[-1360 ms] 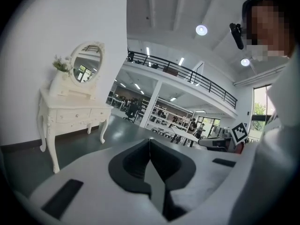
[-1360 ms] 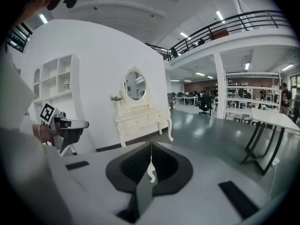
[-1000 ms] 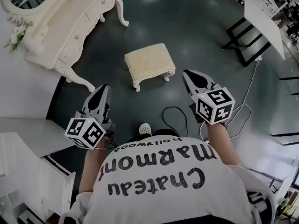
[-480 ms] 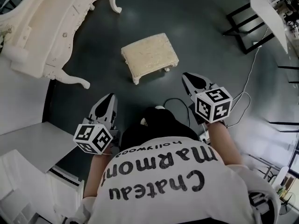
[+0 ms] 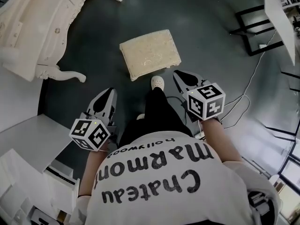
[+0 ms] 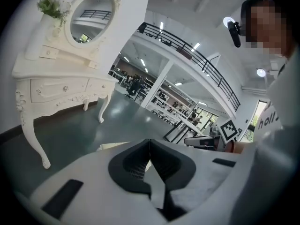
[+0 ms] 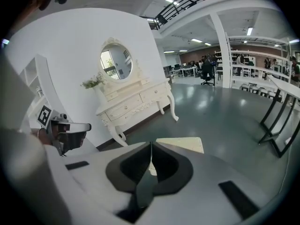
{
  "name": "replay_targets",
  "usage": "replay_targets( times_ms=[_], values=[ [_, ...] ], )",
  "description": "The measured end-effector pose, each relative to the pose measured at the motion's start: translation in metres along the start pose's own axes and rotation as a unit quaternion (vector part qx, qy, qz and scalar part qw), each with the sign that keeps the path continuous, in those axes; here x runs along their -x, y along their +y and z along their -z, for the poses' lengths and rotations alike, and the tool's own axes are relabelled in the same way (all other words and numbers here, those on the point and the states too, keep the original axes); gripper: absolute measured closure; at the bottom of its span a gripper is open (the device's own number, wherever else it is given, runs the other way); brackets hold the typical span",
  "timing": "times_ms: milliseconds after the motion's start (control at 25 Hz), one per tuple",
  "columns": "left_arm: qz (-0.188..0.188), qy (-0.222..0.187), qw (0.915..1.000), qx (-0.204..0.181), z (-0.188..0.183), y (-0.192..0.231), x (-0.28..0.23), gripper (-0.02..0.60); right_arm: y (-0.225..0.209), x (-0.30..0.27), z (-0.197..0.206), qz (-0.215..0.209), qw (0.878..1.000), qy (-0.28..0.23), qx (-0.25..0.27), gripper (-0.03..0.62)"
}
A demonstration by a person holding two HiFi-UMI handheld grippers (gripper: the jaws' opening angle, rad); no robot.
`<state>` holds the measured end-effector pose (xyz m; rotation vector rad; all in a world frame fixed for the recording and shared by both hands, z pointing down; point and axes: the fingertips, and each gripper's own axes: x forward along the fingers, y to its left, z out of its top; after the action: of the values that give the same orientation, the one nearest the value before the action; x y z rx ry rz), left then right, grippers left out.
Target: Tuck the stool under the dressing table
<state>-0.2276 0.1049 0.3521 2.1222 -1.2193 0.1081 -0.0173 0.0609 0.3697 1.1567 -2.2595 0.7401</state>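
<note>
Bright overhead lights, glare on glossy floor (image 5: 206, 27), heavy fisheye warp w/ dark corners.

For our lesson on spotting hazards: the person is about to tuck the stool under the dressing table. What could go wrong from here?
1. The cream cushioned stool sits askew to the white carved dressing table; pushed straight, it may catch the curved leg.
2. The left gripper and right gripper are shut and empty; nudging with closed tips could slip or tip the stool.
3. The white shoe stands beside the stool: a trip risk.
</note>
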Motion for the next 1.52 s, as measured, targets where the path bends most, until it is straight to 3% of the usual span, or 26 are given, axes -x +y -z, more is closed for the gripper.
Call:
replay_targets(
  times_ms=[200, 440, 600, 760, 920, 1080, 1280, 1320, 1360, 1400, 1440, 1520],
  values=[
    [-0.014, 0.000, 0.9995, 0.027, -0.023, 0.004, -0.059, 0.560, -0.055, -0.036, -0.037, -0.019, 1.000, 0.008, -0.013, 0.569],
    [0.002, -0.042, 0.9987, 0.029, -0.084, -0.002, -0.137, 0.560, -0.123, -0.077, -0.099, -0.055, 0.998, 0.027, -0.024, 0.569],
    [-0.057, -0.058, 0.9961, 0.035, -0.101, 0.020, -0.174, 0.560, -0.164, -0.106, -0.123, -0.087, 0.994, 0.034, -0.052, 0.569],
    [-0.098, -0.036, 0.9928, 0.059, -0.086, 0.045, -0.192, 0.560, -0.194, -0.138, -0.114, -0.104, 0.987, 0.047, -0.114, 0.569],
    [-0.136, 0.003, 0.9892, 0.055, -0.053, 0.080, -0.206, 0.560, -0.218, -0.173, -0.070, -0.096, 0.976, 0.074, -0.184, 0.569],
    [-0.168, 0.076, 0.9814, 0.052, 0.007, 0.125, -0.223, 0.559, -0.250, -0.203, 0.023, -0.046, 0.967, 0.166, -0.189, 0.568],
    [-0.179, 0.203, 0.9558, 0.113, 0.110, 0.174, -0.229, 0.558, -0.278, -0.211, 0.131, 0.004, 0.931, 0.268, -0.248, 0.562],
    [-0.173, 0.221, 0.9507, 0.132, 0.128, 0.179, -0.231, 0.552, -0.281, -0.213, 0.145, 0.005, 0.923, 0.279, -0.265, 0.537],
    [-0.161, 0.239, 0.9463, 0.145, 0.143, 0.184, -0.234, 0.515, -0.282, -0.216, 0.157, 0.003, 0.917, 0.285, -0.280, 0.431],
    [-0.148, 0.257, 0.9426, 0.153, 0.157, 0.188, -0.238, 0.415, -0.282, -0.219, 0.168, 0.000, 0.912, 0.288, -0.292, 0.358],
    [-0.134, 0.273, 0.9398, 0.155, 0.170, 0.191, -0.241, 0.367, -0.282, -0.222, 0.177, -0.003, 0.910, 0.288, -0.298, 0.358],
    [-0.110, 0.299, 0.9355, 0.152, 0.192, 0.196, -0.249, 0.353, -0.282, -0.229, 0.192, -0.007, 0.914, 0.289, -0.286, 0.334]
  ],
)
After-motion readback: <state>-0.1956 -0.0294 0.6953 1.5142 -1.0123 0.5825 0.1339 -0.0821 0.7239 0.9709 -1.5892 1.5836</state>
